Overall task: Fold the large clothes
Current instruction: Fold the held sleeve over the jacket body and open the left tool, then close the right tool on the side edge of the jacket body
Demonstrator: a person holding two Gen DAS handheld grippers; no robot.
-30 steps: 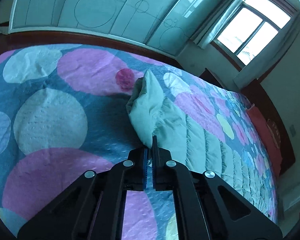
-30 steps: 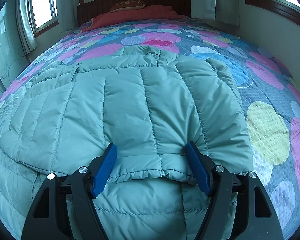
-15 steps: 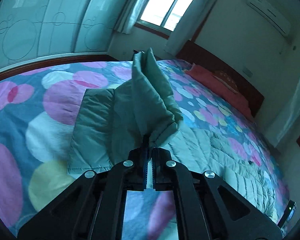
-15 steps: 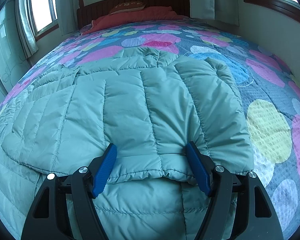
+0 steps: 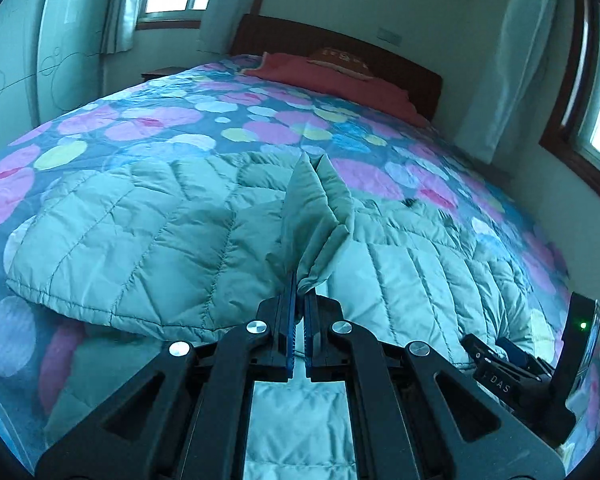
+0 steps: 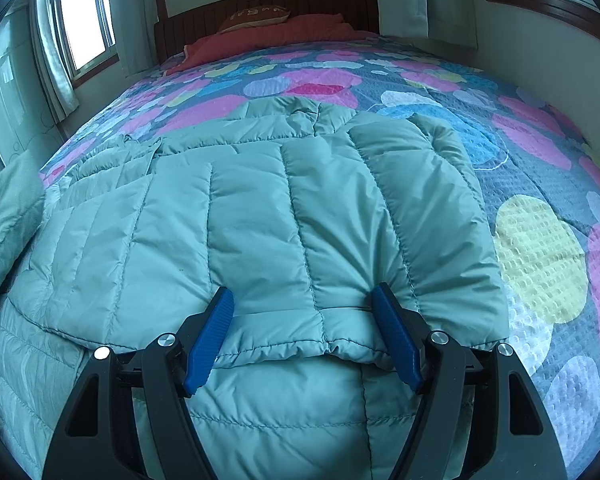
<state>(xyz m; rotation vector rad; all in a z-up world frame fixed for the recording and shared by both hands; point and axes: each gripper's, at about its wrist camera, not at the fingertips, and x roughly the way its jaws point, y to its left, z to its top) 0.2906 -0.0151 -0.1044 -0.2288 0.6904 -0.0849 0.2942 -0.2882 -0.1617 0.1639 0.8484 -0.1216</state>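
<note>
**Item: pale green quilted jacket, spread on a bed, partly folded**

Location. The jacket (image 6: 300, 216) lies flat across the near half of a bed, on a bedspread (image 6: 540, 248) printed with pink, blue, yellow and white circles. Collar end points toward the wooden headboard (image 6: 268, 4); hem end is nearest the grippers.

Condition. The jacket's right-hand side is already folded in over the body, its edge forming a ridge across the near part of the garment. On the other side, one sleeve (image 5: 316, 220) is lifted clear of the body and stands up in a bunched peak.

Left gripper (image 5: 300, 292). Jaws pressed together, pinching the end of the lifted sleeve, which rises directly from between the blue pads.

Right gripper (image 6: 304, 316). Jaws spread wide, pointing down at the folded edge near the hem. Both blue pads (image 6: 216, 328) rest against the fabric, one at either side of a quilted panel; nothing is clamped between them.

Surroundings. Red pillow (image 6: 268, 34) and an orange cushion (image 6: 256, 14) at the headboard. Curtained windows (image 6: 84, 32) on both sides of the room.
</note>
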